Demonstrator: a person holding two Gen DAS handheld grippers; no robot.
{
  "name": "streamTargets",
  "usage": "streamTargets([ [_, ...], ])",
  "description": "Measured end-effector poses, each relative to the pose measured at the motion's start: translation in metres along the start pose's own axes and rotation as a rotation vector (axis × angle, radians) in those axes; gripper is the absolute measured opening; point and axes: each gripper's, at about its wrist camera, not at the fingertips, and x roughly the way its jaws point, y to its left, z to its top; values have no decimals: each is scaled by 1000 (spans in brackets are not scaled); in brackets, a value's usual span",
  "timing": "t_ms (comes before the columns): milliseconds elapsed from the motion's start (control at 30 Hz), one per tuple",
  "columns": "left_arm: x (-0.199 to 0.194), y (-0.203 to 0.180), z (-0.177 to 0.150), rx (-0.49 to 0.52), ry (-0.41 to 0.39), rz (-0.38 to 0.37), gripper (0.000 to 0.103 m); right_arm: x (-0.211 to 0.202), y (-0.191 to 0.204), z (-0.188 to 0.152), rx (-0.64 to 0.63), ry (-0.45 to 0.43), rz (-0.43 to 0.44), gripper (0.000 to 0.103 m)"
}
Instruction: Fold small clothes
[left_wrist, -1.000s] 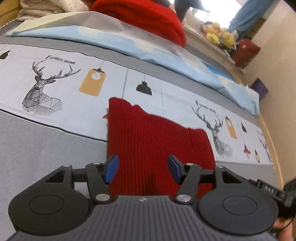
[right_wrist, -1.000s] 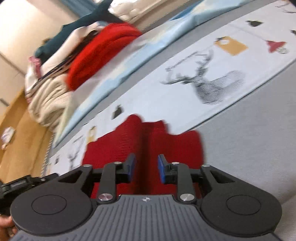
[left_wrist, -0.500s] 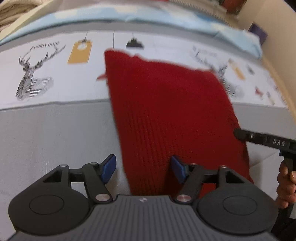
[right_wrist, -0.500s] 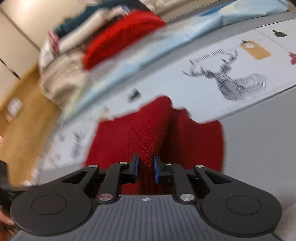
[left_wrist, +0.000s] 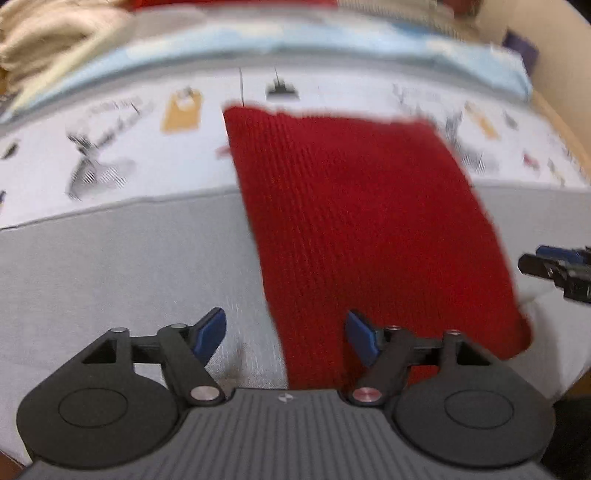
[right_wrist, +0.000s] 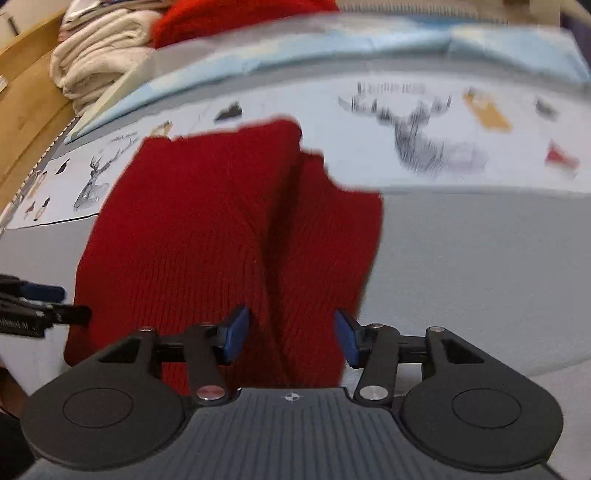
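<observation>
Garment: red knit (left_wrist: 362, 221), flat on the bed (left_wrist: 129, 266).
Left gripper (left_wrist: 286, 334): jaws opening, straddling the knit's left edge, pads clear.
Right gripper (left_wrist: 554, 266): just beside the knit's right edge.

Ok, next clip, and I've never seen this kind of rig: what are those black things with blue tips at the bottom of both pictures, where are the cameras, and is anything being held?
There is no robot here. A person carries a two-finger gripper in each hand, and a fisheye camera on each one looks forward along its fingers. One picture is from the left gripper, the other from the right gripper; the blue tips are their pads. Each gripper also shows at the edge of the other's view.

A red knitted garment lies on a bed cover that is grey with a printed deer band. Folded clothes are piled at the back.

Both sets of jaws are opening. The red knit lies under the gap of each, but no pad presses it, so nothing is held.
</observation>
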Motion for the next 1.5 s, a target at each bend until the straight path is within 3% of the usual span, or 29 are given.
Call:
streamTargets([
  [67, -20, -2, -5, -10, -38, -7, 85, -26, 8, -4, -38, -85, -31, 53],
  [167, -49, -8, -19, -13, -115, 38, 92, -65, 12, -15, 12, -195, -44, 63],
  [267, -76, -11, -38, -37, -181, 54, 99, -99, 20, -36, 45, -274, -59, 72],
  [333, -91, -14, -55, -54, -209, 48, 100, -118, 27, -56, 39, -309, -75, 74],
  [600, -129, -34, -112, -73, -252, 60, 102, -161, 41, -108, 48, -323, -131, 77],
  [767, -119, -41, -150, -104, -274, 84, 102, -159, 50, -122, 37, -303, -134, 79],
  [833, -110, -38, -149, -138, -235, 98, 102, -150, 54, -121, 4, -285, -136, 79],
  [967, -111, -36, -140, -141, -319, 132, 102, -134, 63, -117, -15, -254, -123, 79],
  [1500, -105, -32, -135, -132, -345, 108, 102, -116, 84, -109, -37, -271, -120, 80],
])
